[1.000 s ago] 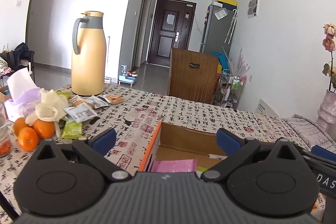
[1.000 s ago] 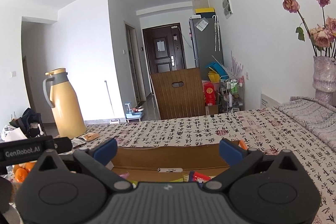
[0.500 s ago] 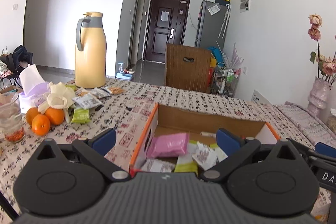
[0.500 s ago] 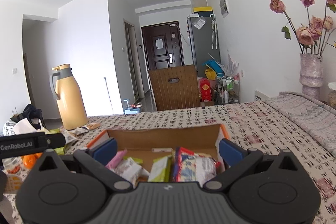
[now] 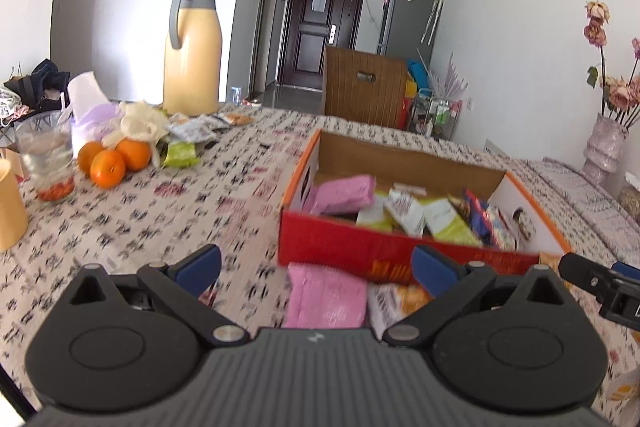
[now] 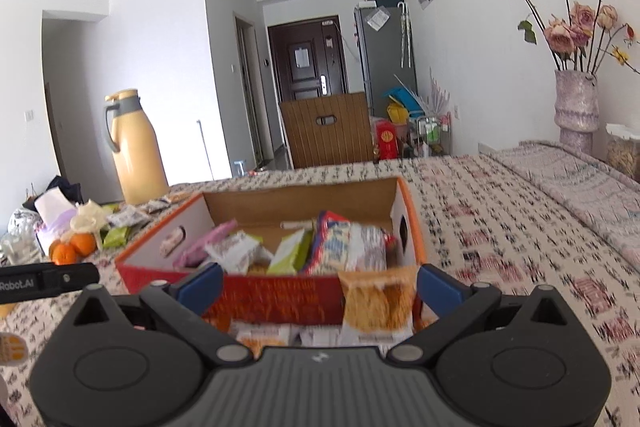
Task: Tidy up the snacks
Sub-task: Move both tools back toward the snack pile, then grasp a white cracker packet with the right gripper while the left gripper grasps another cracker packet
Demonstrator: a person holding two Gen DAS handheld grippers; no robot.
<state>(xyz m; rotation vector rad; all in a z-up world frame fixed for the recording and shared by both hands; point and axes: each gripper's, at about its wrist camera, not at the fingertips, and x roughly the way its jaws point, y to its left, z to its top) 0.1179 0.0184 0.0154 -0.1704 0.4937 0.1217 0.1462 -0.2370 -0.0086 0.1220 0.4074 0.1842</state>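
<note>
Both grippers — left gripper [image 5: 316,265], right gripper [image 6: 319,285] — have pulled back; box [image 5: 400,251] fully visible, fingers spread, empty.

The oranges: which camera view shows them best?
The left wrist view: the oranges lie near and unhidden on the table, beside the glass. In the right wrist view the oranges are small at the left edge, partly behind the box.

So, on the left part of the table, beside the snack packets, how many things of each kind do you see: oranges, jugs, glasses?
Oranges: 3
Jug: 1
Glass: 1
Total: 5
</note>
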